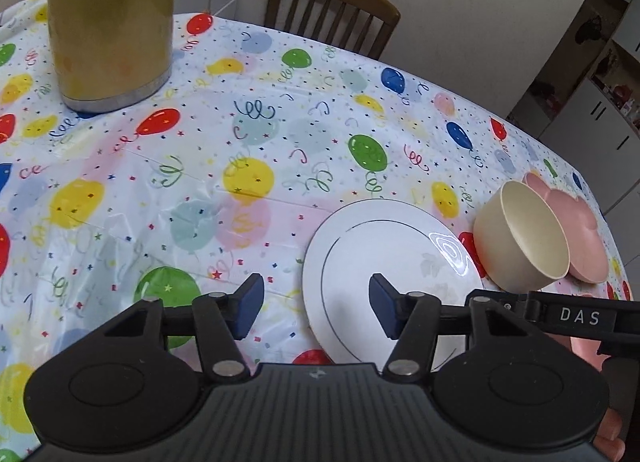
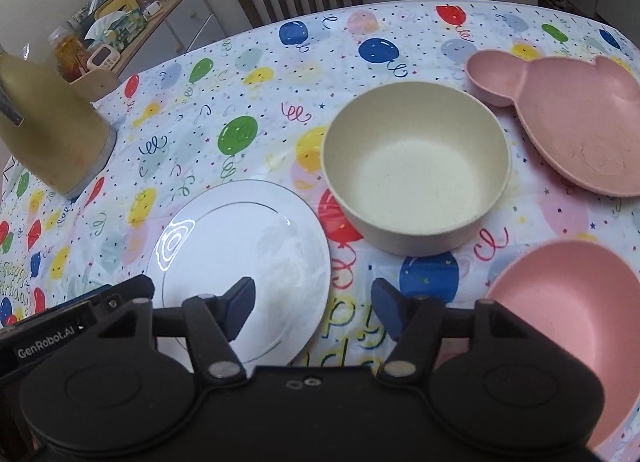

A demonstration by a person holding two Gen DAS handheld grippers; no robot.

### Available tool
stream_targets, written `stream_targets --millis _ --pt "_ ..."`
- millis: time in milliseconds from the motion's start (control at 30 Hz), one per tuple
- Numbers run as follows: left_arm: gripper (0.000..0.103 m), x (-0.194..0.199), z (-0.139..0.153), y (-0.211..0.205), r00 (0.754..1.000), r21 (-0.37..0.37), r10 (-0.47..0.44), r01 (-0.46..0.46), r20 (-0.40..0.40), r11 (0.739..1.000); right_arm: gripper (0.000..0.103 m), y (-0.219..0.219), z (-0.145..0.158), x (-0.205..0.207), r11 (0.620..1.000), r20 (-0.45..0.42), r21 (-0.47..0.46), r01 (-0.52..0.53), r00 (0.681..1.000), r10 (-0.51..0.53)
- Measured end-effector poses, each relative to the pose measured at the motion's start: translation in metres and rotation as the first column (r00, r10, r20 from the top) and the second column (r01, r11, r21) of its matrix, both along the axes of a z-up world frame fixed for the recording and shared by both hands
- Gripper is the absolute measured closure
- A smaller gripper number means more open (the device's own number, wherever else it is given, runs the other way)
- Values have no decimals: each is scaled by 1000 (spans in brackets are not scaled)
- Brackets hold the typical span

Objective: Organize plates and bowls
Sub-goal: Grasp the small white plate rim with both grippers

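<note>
On the balloon-print worktop [image 2: 248,73], a round white china plate [image 2: 240,262], cream plastic bowl [image 2: 416,169] and pink bowl [image 2: 568,326] sit near both tongs, left [image 1: 316,308] and right [image 2: 314,308], spread wide, gripping nothing.

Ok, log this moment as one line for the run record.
left gripper: open, empty, over white plate edge | right gripper: open, empty | cream bowl, pink bowl, pink divided plate: unstacked on table
</note>
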State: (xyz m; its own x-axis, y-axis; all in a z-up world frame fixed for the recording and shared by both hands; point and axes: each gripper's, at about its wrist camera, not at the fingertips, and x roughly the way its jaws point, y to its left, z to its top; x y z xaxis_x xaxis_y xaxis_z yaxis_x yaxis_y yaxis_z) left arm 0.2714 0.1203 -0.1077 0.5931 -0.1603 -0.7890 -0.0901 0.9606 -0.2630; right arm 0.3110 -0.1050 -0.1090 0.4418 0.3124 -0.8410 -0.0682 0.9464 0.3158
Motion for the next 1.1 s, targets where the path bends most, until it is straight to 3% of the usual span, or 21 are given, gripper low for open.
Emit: stream_targets --millis 167,333,467,700,867,1100 --pt "56 4 -5 -1 1000 4 -17 17 1 1000 57 4 -3 1 999 0 -7 -45 999 45" --pt "58 7 -8 -2 1000 -1 -25 25 -1 1000 59 13 2 -4 991 55 -43 -129 990 131" --pt "69 12 -12 0 999 -17 -27 27 -17 999 64 12 -5 4 992 25 -38 -118 993 119" --pt "75 21 -17 3 999 -41 -26 25 -33 999 74 2 -14 19 997 -21 -4 -75 997 75" --pt "85 26 -21 8 999 -58 -13 11 -44 998 89 -5 -18 24 997 -39 35 -61 997 63" --pt "88 26 -22 14 999 -83 -10 6 -52 997 91 -7 -19 27 997 -42 50 -64 997 66"
